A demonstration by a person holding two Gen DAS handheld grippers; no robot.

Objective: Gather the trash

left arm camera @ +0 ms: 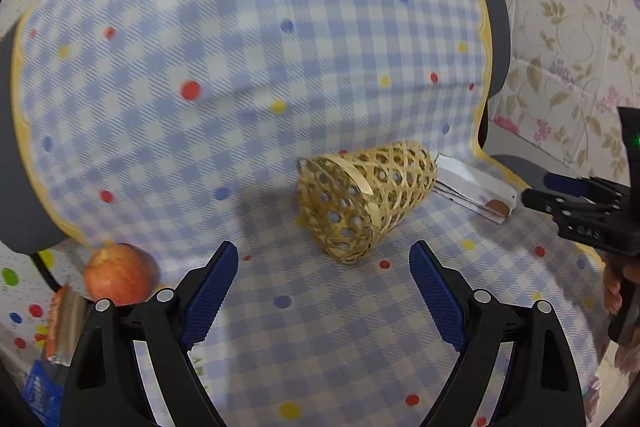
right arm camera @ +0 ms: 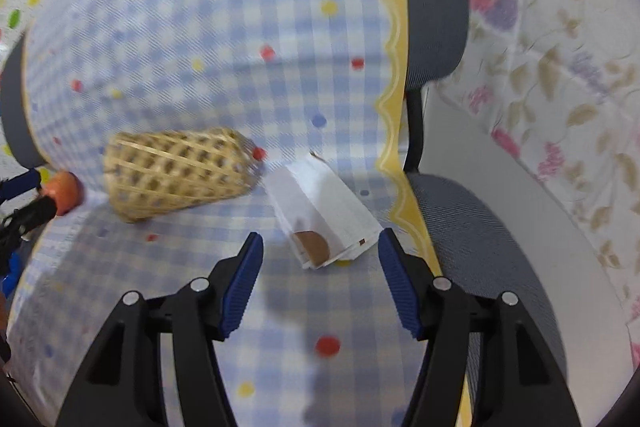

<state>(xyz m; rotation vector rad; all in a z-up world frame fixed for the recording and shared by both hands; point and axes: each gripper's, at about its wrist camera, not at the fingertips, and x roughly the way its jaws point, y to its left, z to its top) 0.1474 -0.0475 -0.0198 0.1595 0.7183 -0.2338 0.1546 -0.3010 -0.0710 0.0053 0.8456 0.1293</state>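
A woven bamboo basket lies on its side on the blue checked cloth. My left gripper is open just short of its mouth, nothing between the pads. A folded white paper wrapper with a brown spot lies right of the basket near the cloth's yellow edge. Above its near end my right gripper stands open, the wrapper's tip showing between the fingers without touching them. From the left wrist view the right gripper comes in from the right. An apple rests at the left.
A snack packet and a blue wrapper lie left of the apple. A grey chair stands beyond the cloth's yellow edge, with a flowered covering behind it. A person's hand holds the right gripper.
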